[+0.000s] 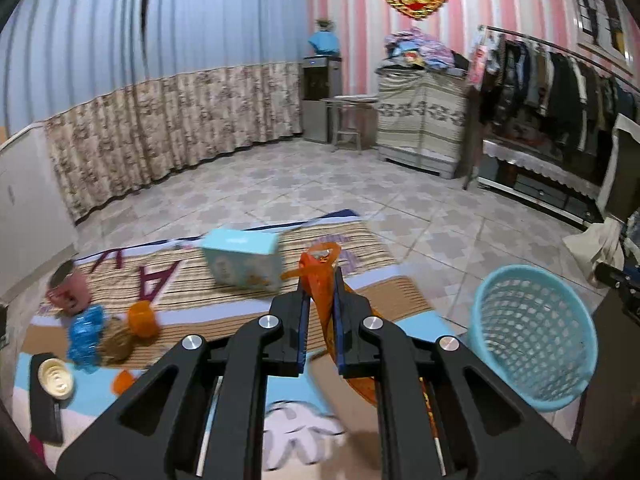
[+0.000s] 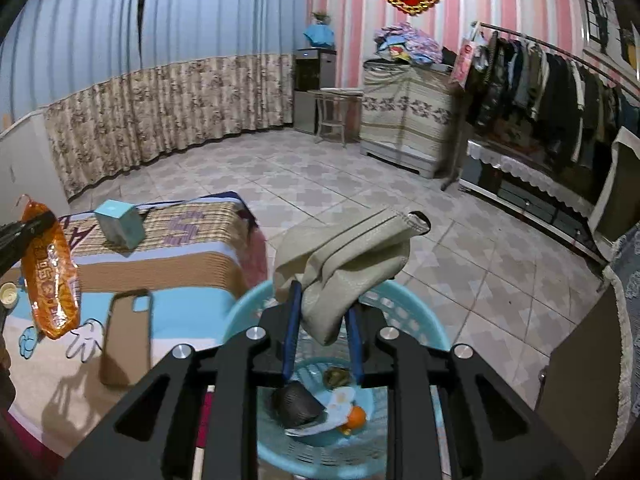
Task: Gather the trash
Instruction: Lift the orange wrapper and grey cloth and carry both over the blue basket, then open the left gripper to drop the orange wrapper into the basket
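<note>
**Two pieces in hand, more still on the bed**

In the right wrist view, the right claw [image 2: 322,312] grips a beige cloth pouch [image 2: 344,264] directly over the blue basket [image 2: 240,316], low in the frame, which already holds a dark object, a white scrap and something orange. In the left wrist view, the left claw [image 1: 320,292] is clamped on an orange snack wrapper [image 1: 322,280], with the basket at lower right.

Judging from this, collection is partway done. Left on the bed [image 1: 380,296]: a blue crumpled wrapper [image 1: 86,330], an orange cup [image 1: 142,319], a pink mug [image 1: 68,286] and, farther back, a light-blue box [image 1: 242,260].
</note>
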A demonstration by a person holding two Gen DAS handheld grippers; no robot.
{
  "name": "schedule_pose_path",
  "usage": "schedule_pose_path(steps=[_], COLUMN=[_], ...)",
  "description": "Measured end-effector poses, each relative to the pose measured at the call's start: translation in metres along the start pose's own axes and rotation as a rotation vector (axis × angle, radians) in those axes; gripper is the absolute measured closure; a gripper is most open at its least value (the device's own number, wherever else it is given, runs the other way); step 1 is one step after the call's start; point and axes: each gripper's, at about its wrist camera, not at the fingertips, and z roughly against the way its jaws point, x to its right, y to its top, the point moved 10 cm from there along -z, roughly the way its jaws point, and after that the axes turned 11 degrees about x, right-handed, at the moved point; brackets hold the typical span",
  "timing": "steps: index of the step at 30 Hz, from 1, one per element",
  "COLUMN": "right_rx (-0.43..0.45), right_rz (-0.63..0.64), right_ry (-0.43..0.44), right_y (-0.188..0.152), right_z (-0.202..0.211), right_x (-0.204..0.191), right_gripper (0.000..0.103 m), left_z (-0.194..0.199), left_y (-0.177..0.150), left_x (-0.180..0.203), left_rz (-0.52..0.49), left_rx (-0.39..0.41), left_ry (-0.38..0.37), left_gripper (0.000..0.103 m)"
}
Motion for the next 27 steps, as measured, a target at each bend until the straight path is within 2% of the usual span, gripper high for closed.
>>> schedule_pose_path(steps=[7,12,21,23,25,27], right_rx=[-0.017,-0.032,-0.068,-0.071,-0.073,-0.075], right_rz=[-0.032,-0.064,-0.086,-0.088,-0.090,-0.095], right_ry=[-0.026,-0.033,-0.026,-0.025,-0.024,-0.023], right_y=[-0.011,-0.023,-0.041,-0.043,-0.044,-0.045], right_z=[-0.003,-0.009,-0.023,-0.024,-0.025,-0.026], right_x=[0.034,0.055,0.063,0.061,0.061,0.060], right_gripper=[0.081,0.081,0.081,0.081,0.081,0.081], left_z=[-0.017,-0.029,-0.048,-0.048,-0.048,-0.046], left_y=[-0.005,-0.013,-0.025,-0.025,-0.023,-0.019], left_x=[0.073,0.116,0.175,0.179,0.180,0.176], left_rz=[-0.027,-0.061,-0.110,-0.110,-0.100,-0.096], left_rx=[-0.010,-0.016,-0.033,-0.036,-0.032,-0.017], left_ry=[-0.085,-0.110,-0.167,-0.176,-0.185,-0.177], left_gripper=[0.094,0.094,0.093,0.082,0.057,0.051])
